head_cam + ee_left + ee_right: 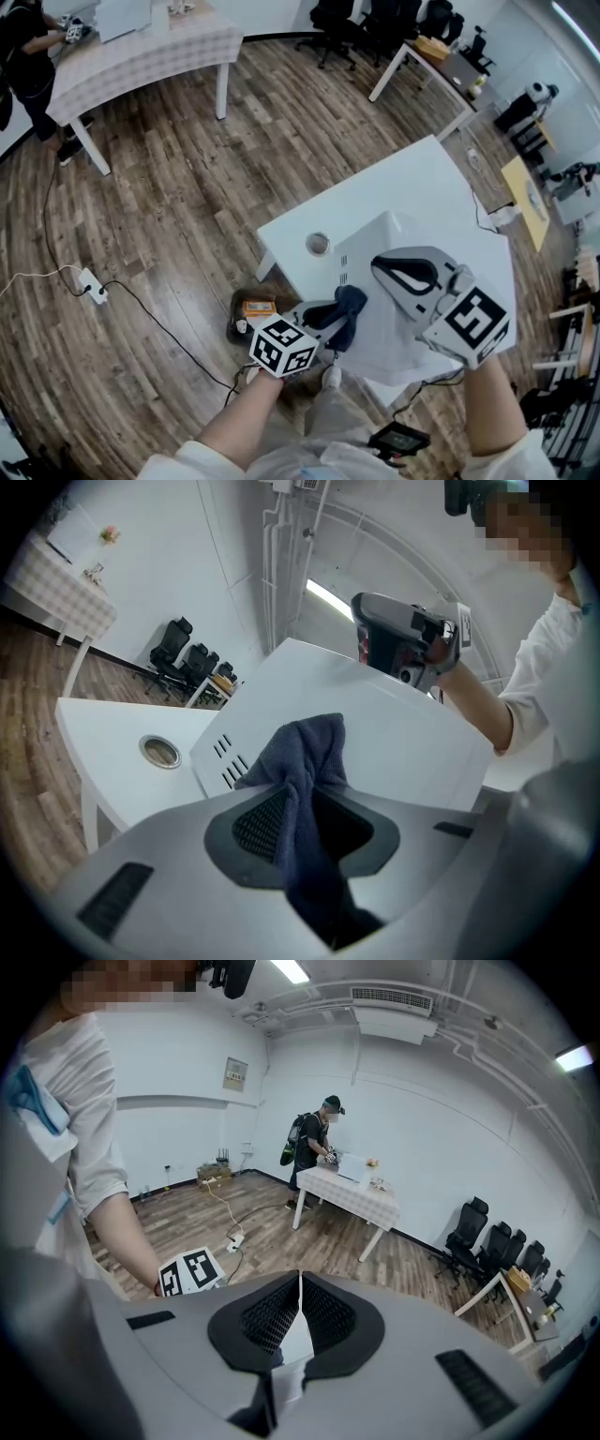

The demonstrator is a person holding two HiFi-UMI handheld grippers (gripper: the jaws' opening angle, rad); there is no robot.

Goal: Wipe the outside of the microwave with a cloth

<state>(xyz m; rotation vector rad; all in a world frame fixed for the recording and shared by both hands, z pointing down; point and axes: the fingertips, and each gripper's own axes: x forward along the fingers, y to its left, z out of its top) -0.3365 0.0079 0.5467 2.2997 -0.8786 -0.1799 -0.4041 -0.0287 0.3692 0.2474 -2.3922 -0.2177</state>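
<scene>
Head camera looking down from high; left gripper camera looking close; both seeing microwave. Right gripper camera facing other way.

The left gripper, on a forearm reaching up from below, sits at the left edge of the microwave, jaws clamped on the cloth. The right gripper hangs over the microwave's top, tilted down, jaws together, apparently empty.

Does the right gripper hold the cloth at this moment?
No. The dark blue cloth is clamped in the left gripper, while the right gripper has its jaws together and empty.
</scene>
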